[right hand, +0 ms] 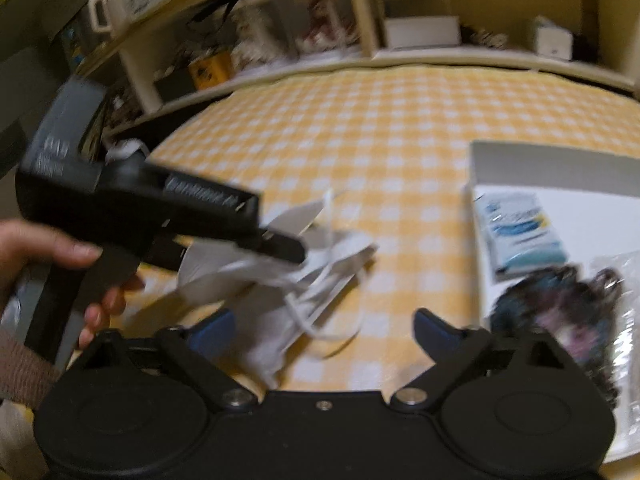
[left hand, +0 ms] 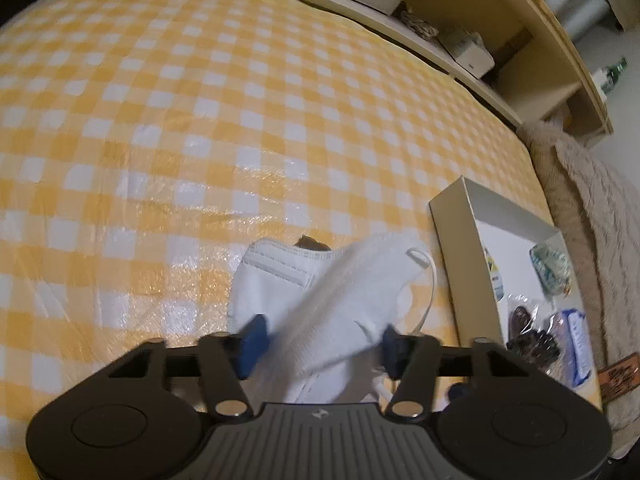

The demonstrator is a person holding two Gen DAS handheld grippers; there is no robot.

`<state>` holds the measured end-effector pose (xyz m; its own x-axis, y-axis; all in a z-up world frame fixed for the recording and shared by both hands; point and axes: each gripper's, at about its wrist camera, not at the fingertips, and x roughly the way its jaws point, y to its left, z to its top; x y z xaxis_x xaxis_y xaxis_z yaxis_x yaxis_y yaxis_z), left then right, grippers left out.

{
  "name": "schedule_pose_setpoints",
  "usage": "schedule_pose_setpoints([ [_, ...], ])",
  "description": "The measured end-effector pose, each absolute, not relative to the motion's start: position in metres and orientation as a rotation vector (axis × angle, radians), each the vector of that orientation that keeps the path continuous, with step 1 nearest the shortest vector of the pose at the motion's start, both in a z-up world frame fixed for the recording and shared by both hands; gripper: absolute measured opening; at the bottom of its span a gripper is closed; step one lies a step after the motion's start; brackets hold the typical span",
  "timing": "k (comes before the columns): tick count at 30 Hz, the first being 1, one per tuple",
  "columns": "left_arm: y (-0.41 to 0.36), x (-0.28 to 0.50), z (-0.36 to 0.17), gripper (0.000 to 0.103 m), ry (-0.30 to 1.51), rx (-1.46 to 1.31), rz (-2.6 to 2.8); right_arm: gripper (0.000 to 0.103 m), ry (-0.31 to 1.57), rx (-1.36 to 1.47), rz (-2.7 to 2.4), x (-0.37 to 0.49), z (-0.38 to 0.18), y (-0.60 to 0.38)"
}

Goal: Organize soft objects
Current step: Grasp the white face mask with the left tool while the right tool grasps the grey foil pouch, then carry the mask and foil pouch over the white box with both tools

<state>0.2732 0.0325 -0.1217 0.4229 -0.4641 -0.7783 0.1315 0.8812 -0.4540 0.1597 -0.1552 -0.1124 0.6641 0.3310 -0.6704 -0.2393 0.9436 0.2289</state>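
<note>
Face mask: white face mask (left hand: 320, 300) with elastic ear loops, hanging crumpled above the checked cloth, just left of the white box; blurred in both views.
Left gripper: left gripper (left hand: 320, 340) has its blue pads (left hand: 252, 340) part-way closed, and the mask's fabric runs between them; from the right wrist view the mask (right hand: 280, 276) hangs from its tip, so it has hold of the mask.
Left hand: bare hand (right hand: 60, 264) wrapped round the left gripper's black handle, brown sleeve at the wrist.
Right gripper: right gripper (right hand: 324, 332) has its jaws spread wide with nothing between them, low over the cloth, the mask's loops just ahead of its left finger.
Table cover: yellow-and-white checked cloth (left hand: 200, 120) under glossy clear film.
Box: shallow white box (right hand: 560, 168) at the right, holding a blue-and-white packet (right hand: 520, 232) and a dark item in clear plastic (right hand: 560, 304).
Shelves: pale wooden shelving (right hand: 360, 12) beyond the table, cluttered with small boxes.
</note>
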Motion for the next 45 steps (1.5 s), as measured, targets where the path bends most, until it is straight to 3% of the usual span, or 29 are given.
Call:
schedule_pose_setpoints([
  [7, 0.023, 0.272, -0.123, 0.007, 1.07, -0.26, -0.393, 0.084, 0.835, 0.198, 0.319, 0.175, -0.136, -0.128],
  [10, 0.021, 0.272, -0.121, 0.007, 1.049, -0.234, -0.395, 0.074, 0.853, 0.13, 0.305, 0.178, -0.142, -0.12],
  [16, 0.036, 0.274, -0.104, 0.006, 0.964, -0.242, -0.358, 0.073, 0.86, 0.019, 0.249, 0.174, -0.143, -0.128],
  [17, 0.04, 0.273, -0.1, 0.006, 0.949, -0.248, -0.354, 0.065, 0.859, 0.003, 0.239, 0.174, -0.143, -0.13],
  [19, 0.046, 0.272, -0.09, 0.006, 0.91, -0.263, -0.346, 0.06, 0.86, -0.004, 0.233, 0.174, -0.142, -0.135],
  [27, 0.064, 0.261, -0.05, 0.006, 0.787, -0.195, -0.284, 0.084, 0.764, 0.074, 0.244, 0.182, -0.126, -0.138],
  [38, 0.073, 0.26, -0.07, 0.006, 0.863, -0.142, -0.206, 0.086, 0.803, 0.105, 0.238, 0.238, -0.145, -0.112],
  [43, 0.068, 0.261, -0.084, 0.006, 0.908, -0.11, -0.203, 0.073, 0.84, 0.037, 0.243, 0.233, -0.154, -0.112],
  [45, 0.066, 0.259, -0.087, 0.006, 0.919, -0.097, -0.199, 0.062, 0.84, 0.003, 0.248, 0.231, -0.153, -0.112],
])
